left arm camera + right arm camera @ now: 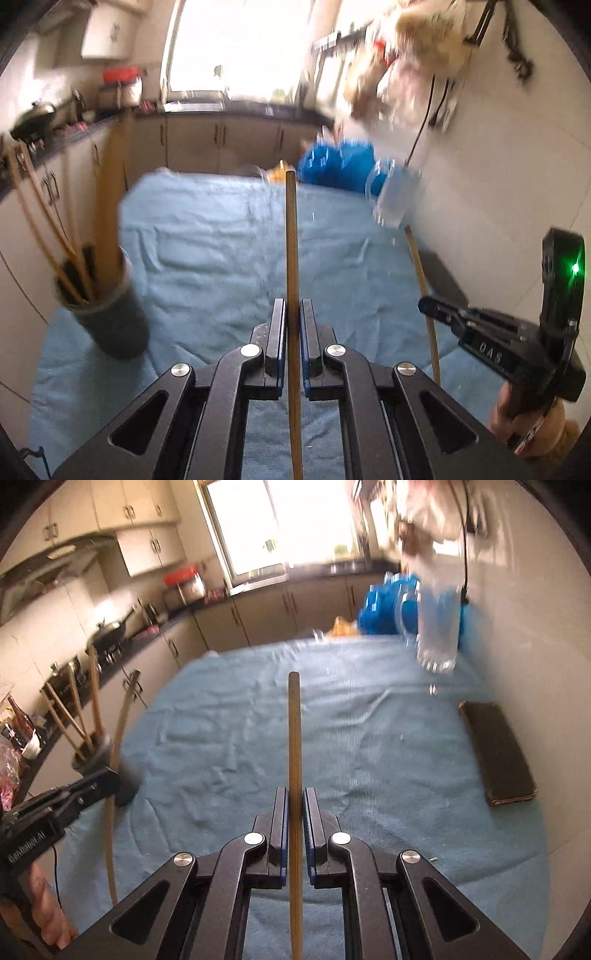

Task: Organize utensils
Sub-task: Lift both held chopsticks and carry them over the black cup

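We hold one wooden chopstick in each claw. The left claw (pixel 293 321) is closed on a chopstick (pixel 291 236) that stands out forward between its pads, above the blue cloth (pixel 207 236) of the bench. The right claw (pixel 295 808) grips a second chopstick (pixel 294 731) in the same way. The dark holder cup (pixel 110 314) stands on the cloth at the left side, with several chopsticks (pixel 68 236) already leaning inside. We judge the sticks to be light, stiff and rather smooth, so they may turn or slide between the pads; a grip near the middle seems the safest. A glass mug (pixel 437 627) stands far off, near the wall.
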A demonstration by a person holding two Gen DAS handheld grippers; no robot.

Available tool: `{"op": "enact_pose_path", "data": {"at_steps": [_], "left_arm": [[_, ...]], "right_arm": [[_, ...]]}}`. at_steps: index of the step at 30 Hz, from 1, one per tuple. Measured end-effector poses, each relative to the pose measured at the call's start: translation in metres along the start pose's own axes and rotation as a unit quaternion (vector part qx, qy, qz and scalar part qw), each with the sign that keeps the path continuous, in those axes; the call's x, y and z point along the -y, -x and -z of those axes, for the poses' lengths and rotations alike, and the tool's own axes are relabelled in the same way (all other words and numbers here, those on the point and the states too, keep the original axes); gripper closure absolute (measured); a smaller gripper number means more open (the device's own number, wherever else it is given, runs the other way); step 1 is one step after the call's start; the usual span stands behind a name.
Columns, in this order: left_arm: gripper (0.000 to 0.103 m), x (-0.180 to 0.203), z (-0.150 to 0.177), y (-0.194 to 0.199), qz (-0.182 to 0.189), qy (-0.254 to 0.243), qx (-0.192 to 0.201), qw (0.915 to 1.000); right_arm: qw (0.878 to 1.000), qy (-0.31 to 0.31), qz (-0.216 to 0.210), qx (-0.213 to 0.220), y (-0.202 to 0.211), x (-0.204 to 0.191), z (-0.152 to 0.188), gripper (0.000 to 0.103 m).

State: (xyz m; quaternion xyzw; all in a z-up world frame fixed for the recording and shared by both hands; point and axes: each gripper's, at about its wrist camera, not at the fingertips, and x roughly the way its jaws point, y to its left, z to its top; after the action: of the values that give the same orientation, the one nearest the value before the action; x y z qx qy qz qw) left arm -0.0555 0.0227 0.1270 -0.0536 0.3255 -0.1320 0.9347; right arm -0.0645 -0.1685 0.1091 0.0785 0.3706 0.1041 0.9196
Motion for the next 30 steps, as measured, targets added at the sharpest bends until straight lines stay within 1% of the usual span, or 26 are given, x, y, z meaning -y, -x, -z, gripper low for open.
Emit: {"op": "enact_pose_path", "data": {"at_steps": [2,7,9,13,17,20,23,30], "left_arm": [[0.097,-0.002,-0.001,0.019,-0.002,0.003,0.028,0.9996],[0.097,-0.012,-0.004,0.053,-0.013,0.017,0.073,0.9971],[0.097,-0.014,-0.004,0.061,-0.016,0.025,0.086,0.9958],[0.097,-0.034,-0.006,0.082,-0.024,0.053,0.112,0.9920],[0.097,-0.060,-0.011,0.103,-0.034,0.079,0.142,0.9861],[0.097,-0.076,-0.018,0.117,-0.050,0.087,0.169,0.9806],[0.097,-0.093,-0.030,0.119,-0.065,0.093,0.187,0.9758],[0.097,-0.130,-0.056,0.111,-0.081,0.112,0.214,0.9669]], "right_arm": [[1.000,0.004,0.002,0.026,0.007,-0.009,-0.002,0.095],[0.995,0.010,-0.008,0.095,0.032,-0.029,-0.007,0.095],[0.993,0.011,-0.016,0.118,0.041,-0.039,-0.008,0.095],[0.988,0.017,-0.036,0.152,0.057,-0.059,-0.010,0.095],[0.982,0.024,-0.058,0.180,0.066,-0.086,-0.016,0.095],[0.976,0.030,-0.082,0.198,0.064,-0.107,-0.029,0.095],[0.972,0.038,-0.098,0.211,0.059,-0.130,-0.041,0.095],[0.965,0.046,-0.132,0.222,0.018,-0.177,-0.076,0.095]]}}
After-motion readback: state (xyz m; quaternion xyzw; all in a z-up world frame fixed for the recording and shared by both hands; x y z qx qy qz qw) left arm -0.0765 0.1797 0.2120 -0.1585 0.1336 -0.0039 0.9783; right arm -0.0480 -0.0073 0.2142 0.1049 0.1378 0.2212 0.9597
